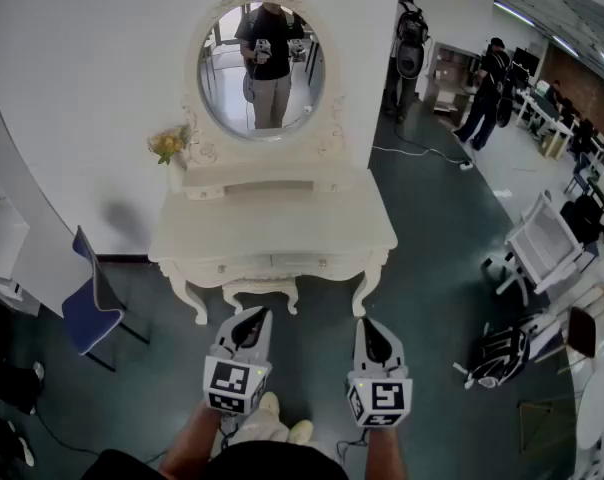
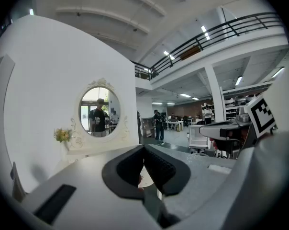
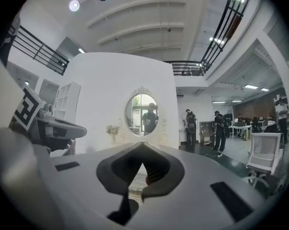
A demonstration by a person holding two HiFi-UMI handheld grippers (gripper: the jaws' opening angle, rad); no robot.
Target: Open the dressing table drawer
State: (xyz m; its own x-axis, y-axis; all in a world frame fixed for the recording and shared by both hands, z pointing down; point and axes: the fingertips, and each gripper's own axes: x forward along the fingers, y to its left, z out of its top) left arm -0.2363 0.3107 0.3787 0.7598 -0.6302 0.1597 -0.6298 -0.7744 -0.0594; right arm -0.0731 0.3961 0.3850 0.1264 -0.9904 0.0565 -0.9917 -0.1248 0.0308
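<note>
I've got both tongs low in front of me, left tongs (image 1: pixel 252 316) and right tongs (image 1: pixel 371 325), each pinched fully together (nothing in either). Ahead, in the gap between them, a stool (image 1: pixel 261 288) is tucked under the desk (image 1: pixel 282 223). Just past it is the drawer (image 1: pixel 272 262), which looks closed and is well apart from both tips. My worry is that arriving pinched I'd only knock its small knobs. A hard tug could also rock the desk and tip the flowers (image 1: pixel 168 144) far ahead-left.

Smooth, cream-painted dressing table (image 1: pixel 272 230); glossy mirror glass (image 1: pixel 262 68); dark, faintly shiny floor (image 1: pixel 432 228).
</note>
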